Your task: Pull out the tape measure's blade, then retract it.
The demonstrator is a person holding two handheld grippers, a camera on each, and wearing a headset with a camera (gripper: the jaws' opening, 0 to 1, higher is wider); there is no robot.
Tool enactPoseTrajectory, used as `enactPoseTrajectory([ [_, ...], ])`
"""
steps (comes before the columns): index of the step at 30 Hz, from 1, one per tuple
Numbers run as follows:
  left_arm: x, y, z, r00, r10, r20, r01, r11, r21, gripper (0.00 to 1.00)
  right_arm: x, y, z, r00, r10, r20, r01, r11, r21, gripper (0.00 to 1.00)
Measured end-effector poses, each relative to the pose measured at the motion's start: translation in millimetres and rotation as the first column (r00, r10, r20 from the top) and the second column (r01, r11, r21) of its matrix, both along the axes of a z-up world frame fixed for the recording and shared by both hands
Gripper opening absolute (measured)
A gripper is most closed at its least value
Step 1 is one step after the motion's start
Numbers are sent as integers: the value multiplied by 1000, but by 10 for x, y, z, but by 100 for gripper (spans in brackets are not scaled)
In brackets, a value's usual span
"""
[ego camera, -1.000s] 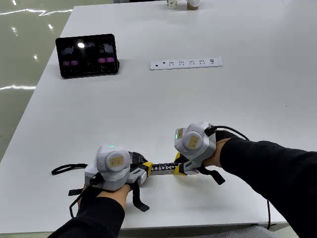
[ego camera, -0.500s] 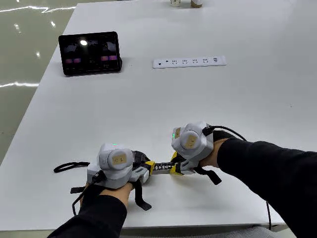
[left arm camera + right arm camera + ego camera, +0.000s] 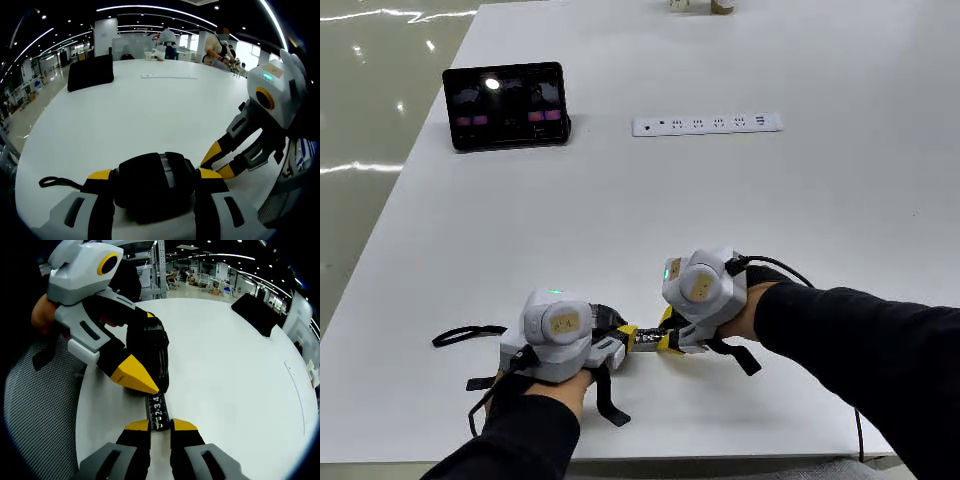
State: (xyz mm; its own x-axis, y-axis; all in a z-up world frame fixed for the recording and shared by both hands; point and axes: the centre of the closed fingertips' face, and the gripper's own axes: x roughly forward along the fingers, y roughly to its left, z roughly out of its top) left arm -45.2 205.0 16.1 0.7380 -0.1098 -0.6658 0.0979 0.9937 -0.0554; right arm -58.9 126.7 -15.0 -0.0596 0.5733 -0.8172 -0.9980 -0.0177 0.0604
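Note:
The black tape measure sits between the yellow-tipped jaws of my left gripper, which is shut on its case. In the head view the case lies low on the white table, near the front edge. A short length of blade with printed numbers runs from the case to my right gripper, which is shut on the blade's end. In the head view the left gripper and the right gripper stand close together, with the blade between them.
A dark tablet stands at the back left and a white power strip lies behind the grippers. A black wrist strap trails left of the left gripper. The table's front edge is just below both hands.
The right gripper has moved left toward the left one, and the exposed length of blade has become shorter. The left gripper still holds the case.

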Motion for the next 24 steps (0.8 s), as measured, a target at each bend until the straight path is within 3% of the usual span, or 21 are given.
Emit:
enactPoseTrajectory([
  [24,1,2,2,1000,6,-2,-6,1000,-12,59,-14,210,22,1000,5,-19,-3,998,61,11],
])
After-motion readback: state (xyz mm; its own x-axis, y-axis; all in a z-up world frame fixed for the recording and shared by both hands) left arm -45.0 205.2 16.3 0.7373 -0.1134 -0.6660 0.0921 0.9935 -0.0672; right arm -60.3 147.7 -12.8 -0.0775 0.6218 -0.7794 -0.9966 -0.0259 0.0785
